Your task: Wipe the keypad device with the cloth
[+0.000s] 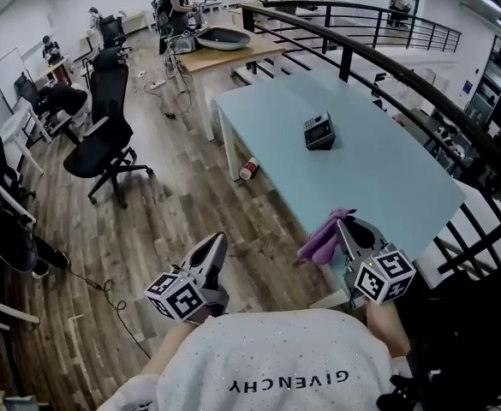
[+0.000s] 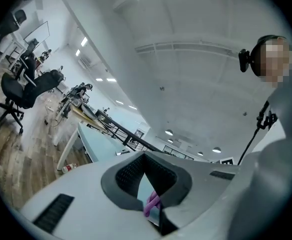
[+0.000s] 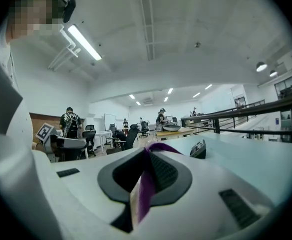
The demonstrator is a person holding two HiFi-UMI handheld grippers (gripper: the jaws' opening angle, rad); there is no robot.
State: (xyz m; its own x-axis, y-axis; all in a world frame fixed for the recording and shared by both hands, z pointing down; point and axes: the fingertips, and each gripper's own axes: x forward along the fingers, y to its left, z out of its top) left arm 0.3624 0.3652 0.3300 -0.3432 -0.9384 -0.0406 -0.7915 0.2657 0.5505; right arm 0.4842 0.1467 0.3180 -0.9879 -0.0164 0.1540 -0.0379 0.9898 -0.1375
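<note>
While chairs (image 1: 104, 139) dot floorboards (image 1: 177, 217), keypad device (image 1: 319, 132) tops table (image 1: 370, 178); railing (image 1: 345, 58) beyond.

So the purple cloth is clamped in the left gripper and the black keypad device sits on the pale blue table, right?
No: the right gripper clamps the purple cloth, as the right gripper view shows. The black keypad device does sit on the pale blue table.

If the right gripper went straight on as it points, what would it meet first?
Likely the keypad device, just right of the line of the right gripper, which is shut on the cloth. The table before it looks bare; depth is unclear.
</note>
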